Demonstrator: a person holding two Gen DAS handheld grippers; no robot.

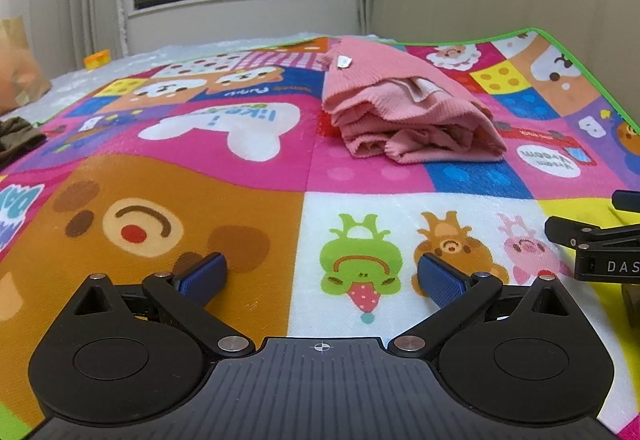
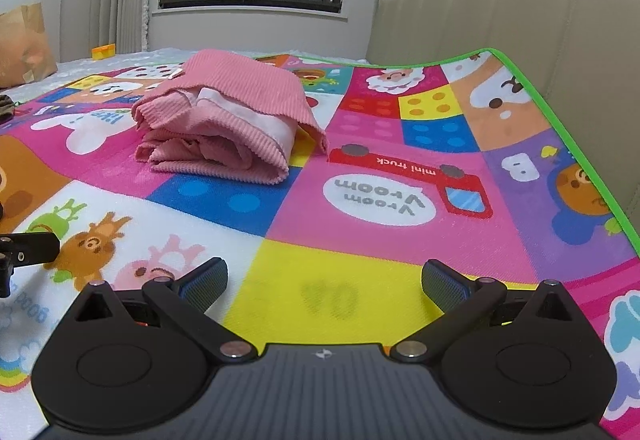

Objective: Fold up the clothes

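The pink garment (image 1: 408,112) already lies folded in a thick bundle on the play mat (image 1: 360,176), at about one o'clock from the wide, empty left gripper (image 1: 322,276) and eleven o'clock from the equally wide right gripper (image 2: 324,282), so little folding seems left.

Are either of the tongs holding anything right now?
Nothing is held. The left tongs and right tongs are both open over the play mat, short of the folded pink garment.
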